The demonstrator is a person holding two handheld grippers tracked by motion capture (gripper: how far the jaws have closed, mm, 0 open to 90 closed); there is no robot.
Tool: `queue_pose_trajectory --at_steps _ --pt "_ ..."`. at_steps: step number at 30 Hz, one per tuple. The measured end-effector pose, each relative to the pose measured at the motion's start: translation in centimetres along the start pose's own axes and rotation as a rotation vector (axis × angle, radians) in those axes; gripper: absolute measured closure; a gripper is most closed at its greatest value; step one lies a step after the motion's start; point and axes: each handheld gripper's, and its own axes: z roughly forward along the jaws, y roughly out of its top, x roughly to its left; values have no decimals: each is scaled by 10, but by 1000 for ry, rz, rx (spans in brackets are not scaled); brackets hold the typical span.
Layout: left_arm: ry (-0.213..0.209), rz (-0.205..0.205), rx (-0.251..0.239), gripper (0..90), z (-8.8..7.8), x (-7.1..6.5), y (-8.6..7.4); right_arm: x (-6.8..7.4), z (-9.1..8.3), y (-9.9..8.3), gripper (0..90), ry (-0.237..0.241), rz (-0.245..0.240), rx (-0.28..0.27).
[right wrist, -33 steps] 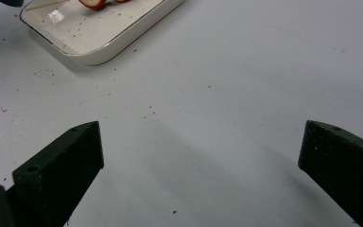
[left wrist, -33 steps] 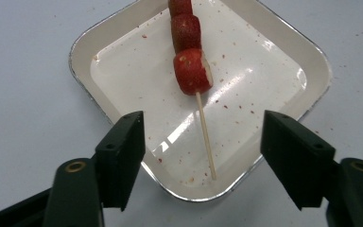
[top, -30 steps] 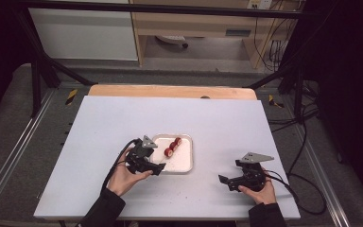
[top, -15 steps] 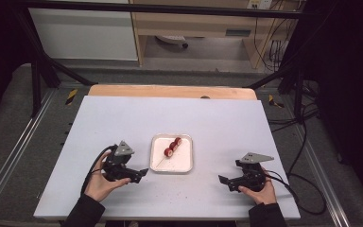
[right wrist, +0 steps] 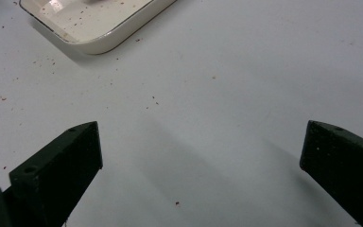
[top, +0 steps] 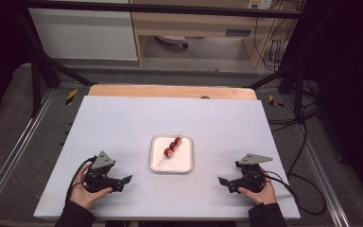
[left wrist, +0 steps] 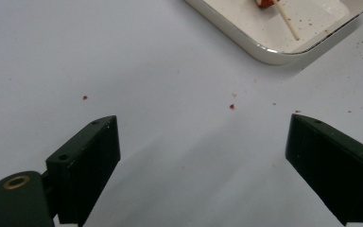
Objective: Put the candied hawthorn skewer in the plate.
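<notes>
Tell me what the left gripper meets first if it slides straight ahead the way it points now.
Probably the near corner of the white tray; the left gripper has open jaws and bare table ahead until then.

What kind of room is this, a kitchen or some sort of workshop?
Probably a lab or recording workspace, not a kitchen: a bare white table inside a black metal frame, loose cables on the floor, and just one small tray holding a fruit skewer.
</notes>
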Motion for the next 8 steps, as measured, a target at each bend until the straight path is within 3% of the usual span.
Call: queue_pose_trajectory --at_steps 8 --pt "3 -6 4 108 -2 5 -5 1 0 0 6 5 0 5"
